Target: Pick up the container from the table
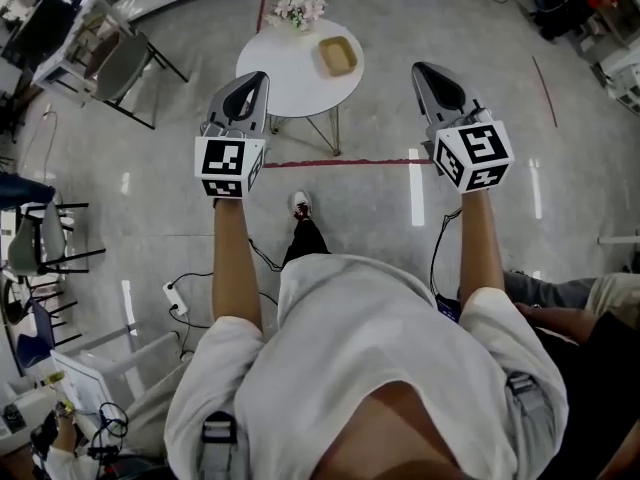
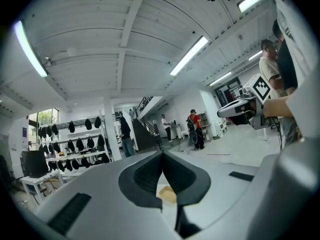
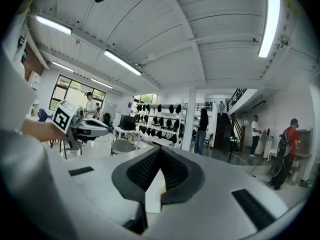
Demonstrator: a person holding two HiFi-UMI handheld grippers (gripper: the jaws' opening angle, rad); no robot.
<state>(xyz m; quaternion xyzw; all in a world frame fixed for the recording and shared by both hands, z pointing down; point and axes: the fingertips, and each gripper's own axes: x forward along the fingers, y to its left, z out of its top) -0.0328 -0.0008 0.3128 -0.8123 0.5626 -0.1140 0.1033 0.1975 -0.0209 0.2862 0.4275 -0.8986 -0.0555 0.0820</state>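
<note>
Round white table [image 1: 285, 80] ahead carries the tan container [image 1: 338, 56] near its right rim, mouth up, long axis running roughly away from us. Both our left claw [image 1: 257, 78] and right claw [image 1: 424, 69] are pressed together, empty, well short of it; arriving unopened, we'd likely shove it off that rim.

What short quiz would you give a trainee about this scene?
1. True or false: the tan container sits on the round white table.
2. What else stands on that table? A) flowers B) a laptop C) a kettle
3. Fill in: the left gripper and the right gripper both have their jaws ____, with nothing held.

Key: 1 true; 2 A; 3 shut.
</note>
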